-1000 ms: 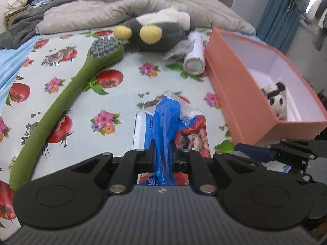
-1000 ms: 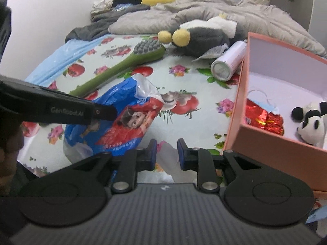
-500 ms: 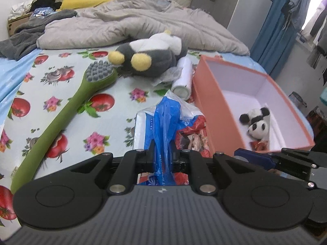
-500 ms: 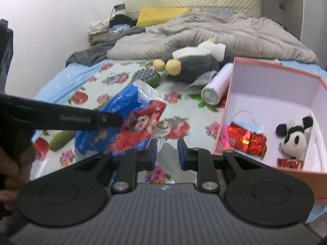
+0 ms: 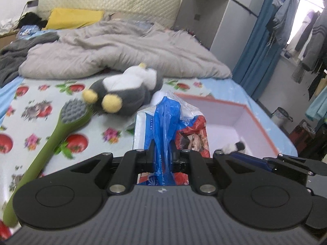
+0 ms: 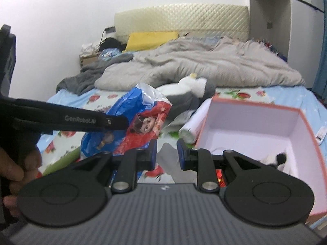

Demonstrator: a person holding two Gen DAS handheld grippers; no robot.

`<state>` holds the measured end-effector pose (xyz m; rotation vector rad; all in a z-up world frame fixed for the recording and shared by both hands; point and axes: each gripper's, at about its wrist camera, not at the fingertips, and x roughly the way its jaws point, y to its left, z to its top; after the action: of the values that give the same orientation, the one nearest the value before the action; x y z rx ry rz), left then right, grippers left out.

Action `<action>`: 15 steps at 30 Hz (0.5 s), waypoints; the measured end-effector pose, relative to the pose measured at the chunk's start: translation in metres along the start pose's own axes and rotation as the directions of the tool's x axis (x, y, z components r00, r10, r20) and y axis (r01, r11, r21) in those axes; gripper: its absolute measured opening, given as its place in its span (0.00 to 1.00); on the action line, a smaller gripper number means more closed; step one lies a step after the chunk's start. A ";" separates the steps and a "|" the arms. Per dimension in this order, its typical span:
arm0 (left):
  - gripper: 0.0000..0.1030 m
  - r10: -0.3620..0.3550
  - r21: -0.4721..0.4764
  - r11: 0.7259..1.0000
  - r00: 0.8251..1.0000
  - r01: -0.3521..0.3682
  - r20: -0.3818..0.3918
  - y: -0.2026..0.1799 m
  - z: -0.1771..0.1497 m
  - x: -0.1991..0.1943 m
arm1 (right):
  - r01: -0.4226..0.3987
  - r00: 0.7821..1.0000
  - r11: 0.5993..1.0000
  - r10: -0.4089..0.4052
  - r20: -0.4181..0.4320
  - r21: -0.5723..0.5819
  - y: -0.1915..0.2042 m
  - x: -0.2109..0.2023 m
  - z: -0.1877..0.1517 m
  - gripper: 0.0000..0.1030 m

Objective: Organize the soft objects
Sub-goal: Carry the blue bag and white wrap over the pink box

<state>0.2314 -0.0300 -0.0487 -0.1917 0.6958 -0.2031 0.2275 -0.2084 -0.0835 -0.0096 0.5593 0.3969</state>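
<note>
the crinkly blue-and-red plastic pack (image 5: 163, 126) hangs off the bed, pinched at its blue neck in my left claw (image 5: 162, 155). my right claw (image 6: 167, 153) is narrow, clamping its clear film. the salmon cardboard box (image 5: 263, 122) sits at two o'clock, the grey plush penguin (image 5: 124, 90) at eleven.

Bed (image 5: 30, 110) w/ quilt (image 5: 126, 51), penguin plush (image 5: 126, 94), brush (image 5: 61, 130), box (image 6: 306, 163), maybe tube (image 6: 196, 122).

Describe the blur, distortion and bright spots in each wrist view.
Left wrist view: motion blur smears the penguin plush and green brush; the blue bag in the left gripper stays sharp; the doorway at top right is blown out. Right wrist view: fisheye bends the walls; the pink box and quilt look soft.
</note>
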 end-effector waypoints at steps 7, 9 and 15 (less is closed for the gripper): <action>0.13 -0.053 0.030 0.998 0.998 0.052 0.030 -0.036 0.034 0.027 | 0.075 0.995 0.997 -0.077 0.067 0.031 -0.043 -0.004 0.027 0.24; 0.13 -0.069 0.038 0.997 0.997 0.068 0.026 -0.046 0.042 0.040 | 0.105 0.991 0.993 -0.108 0.076 0.050 -0.060 -0.003 0.031 0.24; 0.13 -0.106 0.067 0.992 0.994 0.108 -0.023 -0.074 0.045 0.084 | 0.191 0.979 0.974 -0.198 0.048 0.119 -0.107 0.005 0.026 0.24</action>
<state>0.3147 -0.1169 -0.0484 -0.1625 0.6978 -0.3313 0.2836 -0.3026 -0.0745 0.0568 0.5165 0.1731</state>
